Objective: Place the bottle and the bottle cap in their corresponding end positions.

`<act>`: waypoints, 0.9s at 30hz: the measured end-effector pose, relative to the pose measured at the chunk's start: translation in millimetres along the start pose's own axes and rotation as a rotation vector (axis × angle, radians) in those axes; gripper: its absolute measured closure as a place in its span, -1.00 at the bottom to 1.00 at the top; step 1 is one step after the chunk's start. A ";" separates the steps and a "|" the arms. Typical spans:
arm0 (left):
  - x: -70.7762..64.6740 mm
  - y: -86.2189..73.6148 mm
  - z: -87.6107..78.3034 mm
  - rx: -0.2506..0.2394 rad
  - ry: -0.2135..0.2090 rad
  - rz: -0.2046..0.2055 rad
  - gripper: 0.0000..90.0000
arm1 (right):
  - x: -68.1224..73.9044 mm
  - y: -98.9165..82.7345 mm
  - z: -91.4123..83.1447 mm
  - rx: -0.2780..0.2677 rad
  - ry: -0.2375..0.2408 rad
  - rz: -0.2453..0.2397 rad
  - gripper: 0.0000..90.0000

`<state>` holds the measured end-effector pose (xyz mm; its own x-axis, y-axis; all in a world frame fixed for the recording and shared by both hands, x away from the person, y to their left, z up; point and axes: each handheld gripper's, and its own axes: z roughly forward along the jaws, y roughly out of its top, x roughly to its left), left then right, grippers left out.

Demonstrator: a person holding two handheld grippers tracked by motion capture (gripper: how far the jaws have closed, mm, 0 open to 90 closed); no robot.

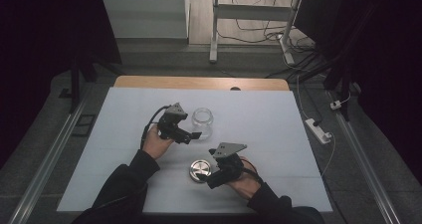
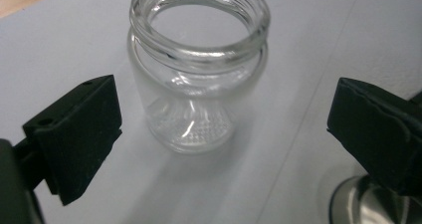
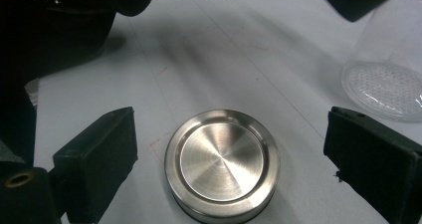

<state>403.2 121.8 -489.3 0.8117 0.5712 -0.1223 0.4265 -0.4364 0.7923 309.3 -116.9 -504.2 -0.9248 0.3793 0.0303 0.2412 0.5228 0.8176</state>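
Between the left gripper's [image 2: 219,134] open fingers [image 2: 79,134] stands the jar [image 2: 199,84], untouched.

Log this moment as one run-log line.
left tool: open, jar upright between jaws, untouched | right tool: open over lid | lid flat on table, off jar

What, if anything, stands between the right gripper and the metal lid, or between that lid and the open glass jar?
Nothing visible. The right gripper hangs open over the metal lid, and only bare white table lies between the lid and the glass jar.
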 end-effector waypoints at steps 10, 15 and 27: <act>-19.1 -6.9 -18.9 -0.023 -0.025 0.016 -1.00 | -5.1 -0.3 -10.5 -0.021 0.002 0.020 -0.92; -29.2 -12.5 -27.3 -0.039 -0.054 0.009 -1.00 | -8.1 -0.3 -17.5 -0.044 -0.003 0.024 -0.95; -53.9 -29.0 -47.5 -0.025 -0.080 0.018 -1.00 | -16.9 -4.2 -41.6 -0.059 -0.047 0.050 -0.98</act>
<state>328.1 136.7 -477.3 0.8487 0.5058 -0.1544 0.4024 -0.4282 0.8091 311.6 -157.3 -484.3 -0.8969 0.4397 0.0464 0.2679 0.4570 0.8482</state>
